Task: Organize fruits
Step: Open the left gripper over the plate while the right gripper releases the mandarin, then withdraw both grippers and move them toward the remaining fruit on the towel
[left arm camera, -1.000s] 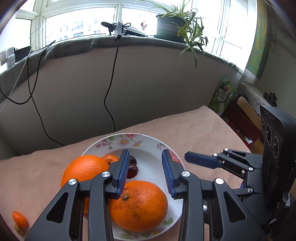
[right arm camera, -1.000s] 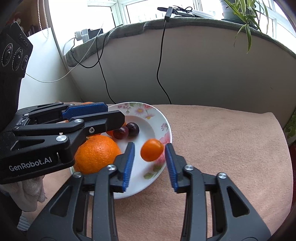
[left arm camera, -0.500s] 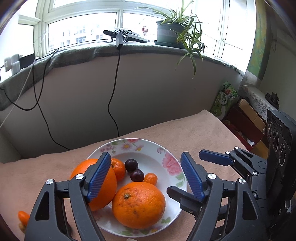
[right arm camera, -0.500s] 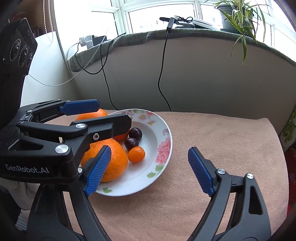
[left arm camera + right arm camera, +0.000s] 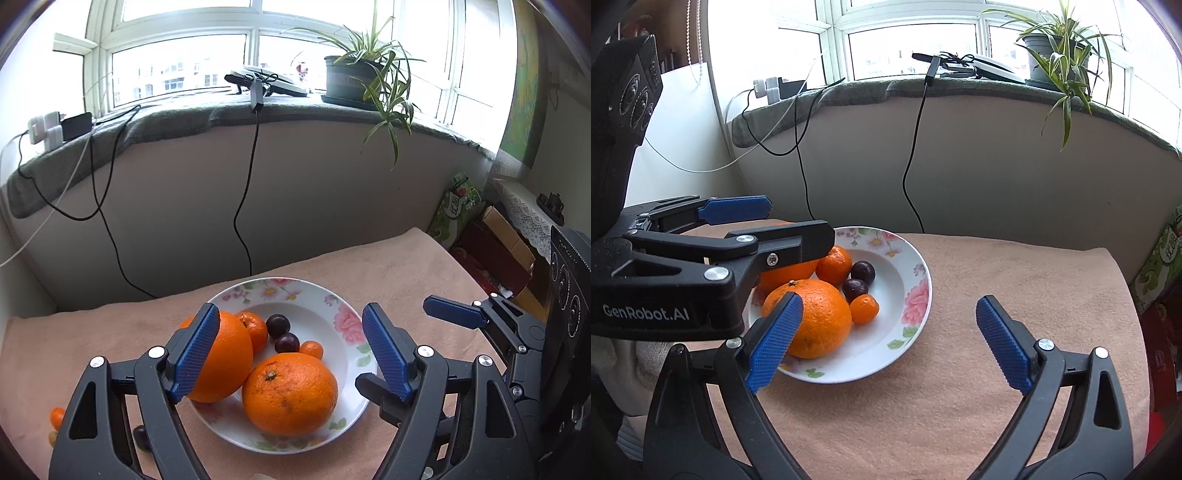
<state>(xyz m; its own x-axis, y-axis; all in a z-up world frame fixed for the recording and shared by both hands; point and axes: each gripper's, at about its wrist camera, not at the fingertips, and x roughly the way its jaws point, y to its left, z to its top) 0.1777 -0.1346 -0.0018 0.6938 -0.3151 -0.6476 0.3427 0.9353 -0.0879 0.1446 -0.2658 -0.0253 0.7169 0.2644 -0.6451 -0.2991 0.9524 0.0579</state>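
A floral white plate [image 5: 343, 317] [image 5: 908, 295] on the pink cloth holds two big oranges [image 5: 290, 393] [image 5: 225, 365], a mandarin [image 5: 255, 326], two dark plums [image 5: 277, 325] [image 5: 287, 342] and a small kumquat [image 5: 311, 349] [image 5: 864, 309]. My left gripper [image 5: 291, 354] is open and empty above the plate's near side. My right gripper [image 5: 888, 343] is open and empty, to the right of the plate. Loose small fruits lie left of the plate: a kumquat [image 5: 57, 416] and a dark plum [image 5: 141, 435].
A padded wall with hanging black cables [image 5: 243, 206] runs behind the table. A potted plant [image 5: 354, 81] stands on the sill. Boxes and a green bag [image 5: 456, 206] sit off the table's right edge.
Both grippers have opened wide and pulled back from the plate. The kumquat that the right gripper held now lies on the plate beside the plums.
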